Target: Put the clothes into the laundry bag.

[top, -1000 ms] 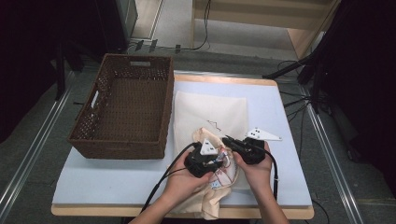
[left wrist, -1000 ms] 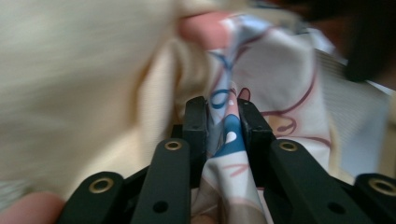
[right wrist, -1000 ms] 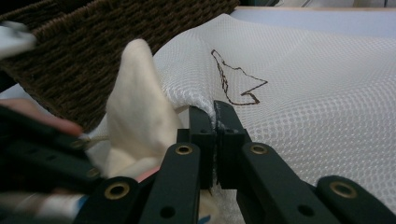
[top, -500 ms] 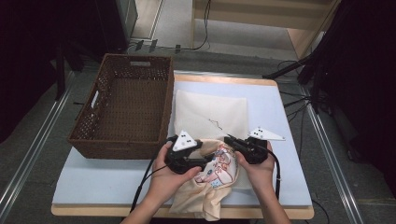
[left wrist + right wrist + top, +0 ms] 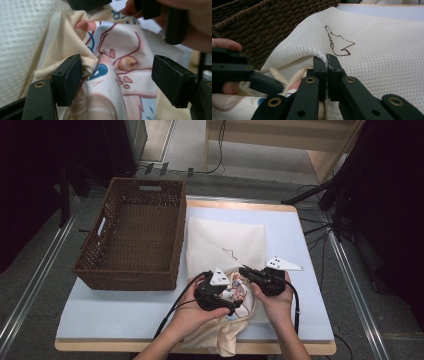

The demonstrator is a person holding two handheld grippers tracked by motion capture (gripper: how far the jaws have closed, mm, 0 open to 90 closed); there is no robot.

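Right tongs (image 5: 326, 65) — pressed together on the rim of the mesh bag (image 5: 225, 245), holding its mouth raised. Left tongs (image 5: 117, 80) — jaws have just been opening, now apart; a fold of the printed cloth (image 5: 120, 65) lies between them, touching one pad but unclamped. Cloth — bunched at the bag's mouth, near bench (image 5: 125, 315) edge; soft, light, limp, likely to slump. Best pinched at a gathered fold. Basket (image 5: 132, 237) — beside the bag, left.
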